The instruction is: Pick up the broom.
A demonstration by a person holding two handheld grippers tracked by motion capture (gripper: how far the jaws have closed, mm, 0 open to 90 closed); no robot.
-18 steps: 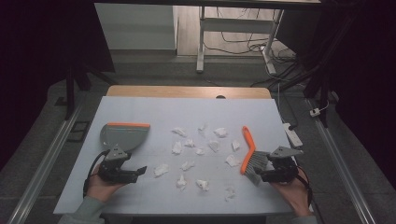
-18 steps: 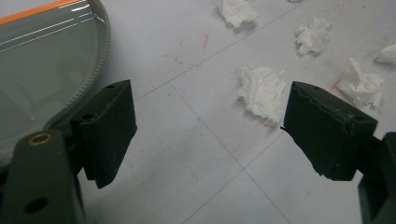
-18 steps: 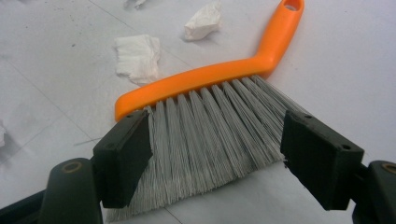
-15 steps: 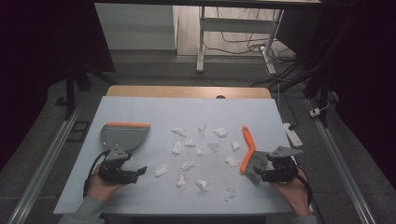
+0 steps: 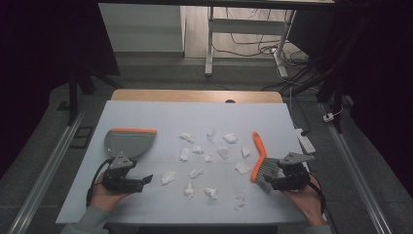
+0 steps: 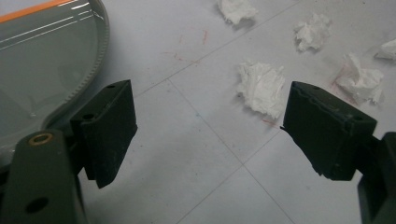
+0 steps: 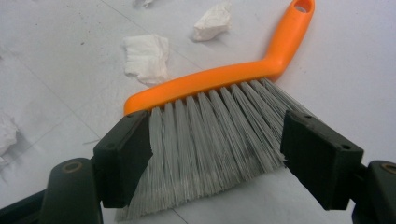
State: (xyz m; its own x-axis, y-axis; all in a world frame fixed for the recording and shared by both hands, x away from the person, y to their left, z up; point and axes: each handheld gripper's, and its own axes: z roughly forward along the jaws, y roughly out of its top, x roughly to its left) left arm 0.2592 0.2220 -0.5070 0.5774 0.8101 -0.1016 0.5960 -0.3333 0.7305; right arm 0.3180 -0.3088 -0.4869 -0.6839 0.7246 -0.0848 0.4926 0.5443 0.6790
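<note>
The brush lies flat on the surface at its right side, orange handle pointing away from the person, grey bristles toward the right gripper. That gripper's jaws are spread wide, one at each side of the bristle fan, not yet pinching anything. The bristles are soft and would splay and slip if squeezed, so they make a poor hold. The plastic back and the bent handle look stiff and light; a grip across the handle just past the bend would probably give firm control for sweeping. The plastic looks smooth, so the jaws would need to close squarely on it.

The left gripper rests low over the surface with its jaws also spread and empty. The dustpan sits just beside its left jaw; it looks like thin, light, rigid plastic, likely best taken by its rear edge. Paper scraps are scattered between the two tools; crumpled and very light, they should move at the slightest push.
</note>
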